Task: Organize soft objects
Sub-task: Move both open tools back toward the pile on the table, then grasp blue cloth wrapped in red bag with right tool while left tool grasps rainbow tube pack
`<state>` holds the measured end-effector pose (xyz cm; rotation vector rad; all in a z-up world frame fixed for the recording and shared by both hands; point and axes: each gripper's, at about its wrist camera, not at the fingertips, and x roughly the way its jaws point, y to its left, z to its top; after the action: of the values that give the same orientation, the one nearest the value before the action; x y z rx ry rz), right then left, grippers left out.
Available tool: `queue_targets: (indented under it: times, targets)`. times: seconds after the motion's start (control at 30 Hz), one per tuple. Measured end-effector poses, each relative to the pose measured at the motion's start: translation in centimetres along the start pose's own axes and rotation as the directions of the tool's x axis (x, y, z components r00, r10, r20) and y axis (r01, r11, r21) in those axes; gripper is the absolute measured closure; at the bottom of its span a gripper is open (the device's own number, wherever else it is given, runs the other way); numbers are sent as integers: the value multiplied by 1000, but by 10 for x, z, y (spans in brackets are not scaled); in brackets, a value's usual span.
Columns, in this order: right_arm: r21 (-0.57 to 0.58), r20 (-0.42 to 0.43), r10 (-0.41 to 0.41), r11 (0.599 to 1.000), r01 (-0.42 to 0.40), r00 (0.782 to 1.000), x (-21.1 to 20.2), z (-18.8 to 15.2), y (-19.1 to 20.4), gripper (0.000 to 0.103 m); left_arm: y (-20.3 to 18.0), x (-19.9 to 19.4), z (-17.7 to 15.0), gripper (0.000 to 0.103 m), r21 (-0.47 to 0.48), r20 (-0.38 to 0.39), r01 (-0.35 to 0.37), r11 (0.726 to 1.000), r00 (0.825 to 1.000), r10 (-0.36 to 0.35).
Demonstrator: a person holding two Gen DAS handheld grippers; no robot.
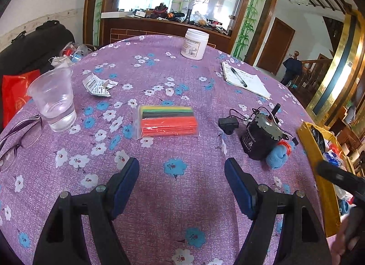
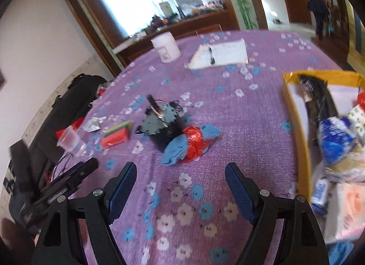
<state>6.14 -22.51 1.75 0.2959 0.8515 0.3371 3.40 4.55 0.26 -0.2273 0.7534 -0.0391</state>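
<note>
table (image 1: 159,196): purple floral cloth, cluttered
left gripper (image 1: 181,180): spread, empty
right gripper (image 2: 181,182): spread, empty
risk: blue cloth bundle (image 2: 182,144) leans on motor (image 2: 164,125), could snag wires

A purple cloth (image 1: 182,77) printed with blue and white flowers covers the desk; a blue sock (image 2: 175,148) wraps red plastic (image 2: 194,137) beside a yellow box (image 2: 296,114).

Left gripper (image 1: 181,174) gapes empty over floral desk (image 1: 205,96); packet of coloured strips (image 1: 168,120) ahead, blue cloth (image 1: 277,156) beside black motor (image 1: 260,138).
</note>
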Motion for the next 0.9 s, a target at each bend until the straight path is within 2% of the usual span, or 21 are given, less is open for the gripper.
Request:
queue_targets:
  times: [0.13, 0.3, 0.4, 0.47, 0.53, 0.63, 0.73, 0.9]
  targets:
    - [31, -33, -21, 999, 22, 999, 24, 7, -2, 19, 0, -2, 0, 27, -2, 9, 1, 1000, 1000, -1]
    - [-5, -42, -76, 997, 76, 996, 47, 16, 5, 20, -1, -4, 0, 27, 2, 16, 6, 1000, 1000, -6]
    - [-6, -75, -92, 996, 91, 993, 63, 23, 2, 42, 0, -5, 1, 27, 0, 18, 7, 1000, 1000, -7]
    - [1, -86, -79, 997, 79, 993, 70, 24, 0, 48, -1, -5, 0, 27, 0, 16, 8, 1000, 1000, -8]
    - [-18, -74, -84, 996, 83, 994, 70, 23, -1, 59, -1, -5, 0, 27, 1, 15, 10, 1000, 1000, -10]
    - [-2, -76, -67, 998, 67, 995, 59, 17, -3, 62, 0, -5, 0, 27, -1, 14, 15, 1000, 1000, -15]
    - [-45, -65, -65, 997, 62, 996, 41, 1, 5, 61, 3, -4, 1, 27, -24, 13, 37, 999, 999, -37]
    - [-32, -64, 26, 999, -29, 998, 31, -18, 1, 61, 5, 3, 10, 27, -28, -38, 44, 999, 998, -45]
